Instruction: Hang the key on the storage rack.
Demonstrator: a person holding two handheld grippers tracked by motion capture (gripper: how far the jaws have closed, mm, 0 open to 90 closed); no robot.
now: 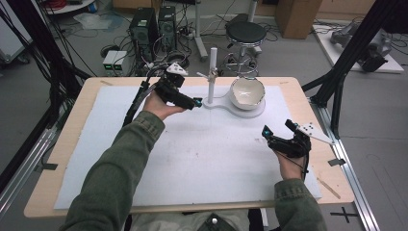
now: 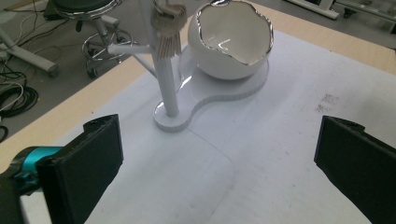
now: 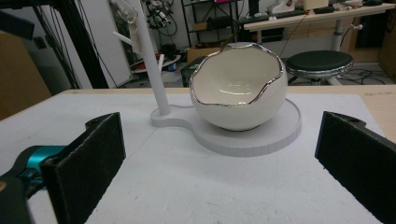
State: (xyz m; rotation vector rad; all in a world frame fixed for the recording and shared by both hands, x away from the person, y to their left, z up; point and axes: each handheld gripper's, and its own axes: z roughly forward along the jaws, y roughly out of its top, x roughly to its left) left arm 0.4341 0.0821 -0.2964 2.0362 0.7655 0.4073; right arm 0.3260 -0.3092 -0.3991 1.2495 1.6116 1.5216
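Note:
A white stand [image 1: 240, 111] sits at the far middle of the mat, with an upright post [image 1: 212, 72] and a broken-egg-shaped white bowl [image 1: 247, 93] with a silver rim on its base. A bunch of keys [image 2: 167, 28] hangs from a side peg of the post [image 2: 164, 70]. My left gripper [image 1: 195, 99] is just left of the post, open, with nothing between its jaws [image 2: 217, 149]. My right gripper [image 1: 278, 127] hovers at the mat's right, open and empty, facing the bowl [image 3: 238, 88] from a short way off.
A white mat [image 1: 192, 154] covers most of the wooden table [image 1: 72, 144]. Beyond the far edge stand a round stool [image 1: 246, 32], computer towers [image 1: 144, 29] and loose cables on the floor. A black frame leg [image 1: 339, 91] rises at the right.

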